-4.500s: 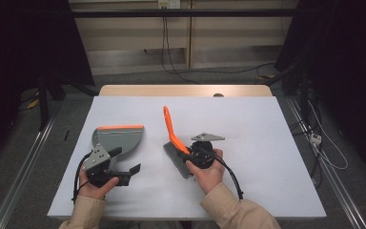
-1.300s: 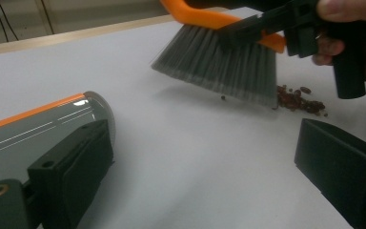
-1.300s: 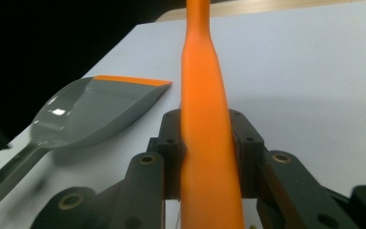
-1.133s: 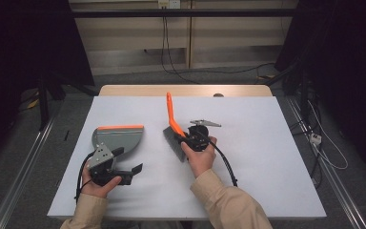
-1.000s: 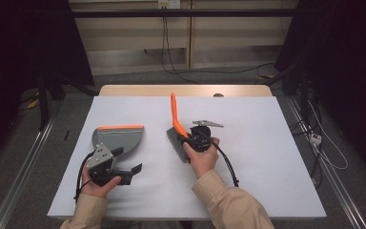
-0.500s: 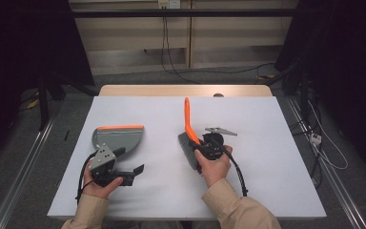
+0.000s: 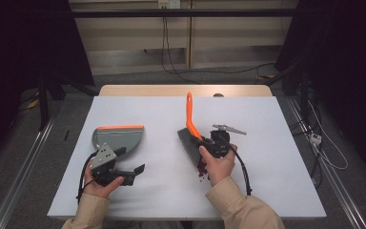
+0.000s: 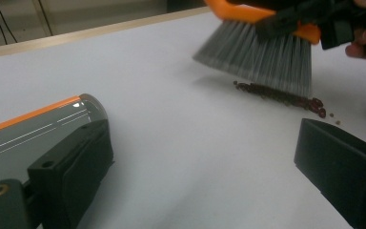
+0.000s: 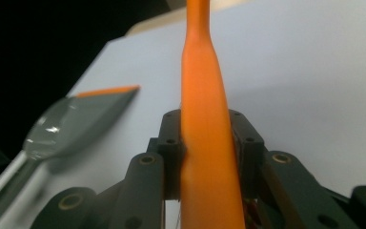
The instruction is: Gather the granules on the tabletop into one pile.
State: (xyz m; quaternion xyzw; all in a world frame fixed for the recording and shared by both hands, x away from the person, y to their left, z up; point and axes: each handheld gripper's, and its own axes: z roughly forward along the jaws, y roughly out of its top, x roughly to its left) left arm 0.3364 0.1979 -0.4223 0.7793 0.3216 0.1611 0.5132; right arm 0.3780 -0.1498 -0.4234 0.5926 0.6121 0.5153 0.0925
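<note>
On the white worktop (image 7: 267, 181), right of centre, the right tool (image 7: 208, 146) is clamped on the orange handle of a brush (image 7: 189, 125); right gripper view has both jaws pressed flat vs. the handle, w/ the handle running up btwn them, so the grip sits low near the head, prob. for control of the sweep; bristles (image 8: 262, 57) point down and slant over a short line of dark red crumbs (image 8: 279, 94), touching or just above them, hard to say which; crumbs lie on the side of the brush facing the person, beside the right hand (image 7: 217, 166).

Left tool (image 7: 124, 172) rests near the front-left edge; jaws stand apart w/ bare worktop btwn them, one jaw just beside or against the grey dustpan (image 7: 116, 138), contact unclear; pan lies flat w/ its orange lip (image 7: 120, 127) away from the person, well apart from the crumbs; likely parked there to receive the pile once it's swept across.
</note>
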